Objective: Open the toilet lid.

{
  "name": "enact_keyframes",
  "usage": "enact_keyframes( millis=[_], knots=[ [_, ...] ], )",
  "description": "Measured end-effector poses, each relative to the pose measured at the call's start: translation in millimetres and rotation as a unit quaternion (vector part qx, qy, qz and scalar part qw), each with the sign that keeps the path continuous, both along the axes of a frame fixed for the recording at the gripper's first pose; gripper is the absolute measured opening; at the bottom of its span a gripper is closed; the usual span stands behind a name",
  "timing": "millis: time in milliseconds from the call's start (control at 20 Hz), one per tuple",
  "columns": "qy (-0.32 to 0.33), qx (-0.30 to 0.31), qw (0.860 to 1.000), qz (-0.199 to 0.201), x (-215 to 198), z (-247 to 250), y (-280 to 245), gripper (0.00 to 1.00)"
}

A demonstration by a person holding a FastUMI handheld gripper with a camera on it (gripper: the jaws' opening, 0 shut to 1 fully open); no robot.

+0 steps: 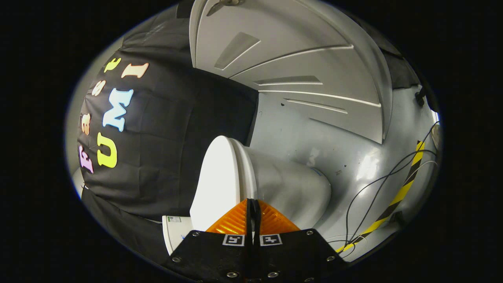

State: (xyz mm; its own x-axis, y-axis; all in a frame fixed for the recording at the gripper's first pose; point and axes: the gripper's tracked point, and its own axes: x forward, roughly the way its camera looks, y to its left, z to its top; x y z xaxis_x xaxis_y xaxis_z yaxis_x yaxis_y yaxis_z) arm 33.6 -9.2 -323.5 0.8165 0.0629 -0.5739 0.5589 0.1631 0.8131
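Starting at the left, we see the booth's black cloth wall (157, 129). Next comes the white toilet lid (218, 181), down on the toilet bowl (290, 188), just ahead of our claw (253, 208), whose fingers are pressed together on nothing. Farther right, black cables (377, 188) cross the grey floor (353, 157) beside yellow-black tape (404, 188).

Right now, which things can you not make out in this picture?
- Gripper in the gripper view: fingers closed together; contact with the toilet lid is unclear.
- Toilet: its near end sits behind the fingers.
- Cables on the floor: their ends run out of sight.
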Motion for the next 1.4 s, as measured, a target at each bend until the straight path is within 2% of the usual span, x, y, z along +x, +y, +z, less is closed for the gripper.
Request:
enact_keyframes(
  millis=[400, 850, 1400],
  knots=[
    [0.004, -0.021, 1.000, 0.008, 0, 19, -8, 0.00],
    [-0.020, -0.047, 0.999, 0.010, 6, 77, -9, 0.00],
    [-0.068, -0.112, 0.991, 0.038, 14, 159, 4, 0.00]
  ],
)
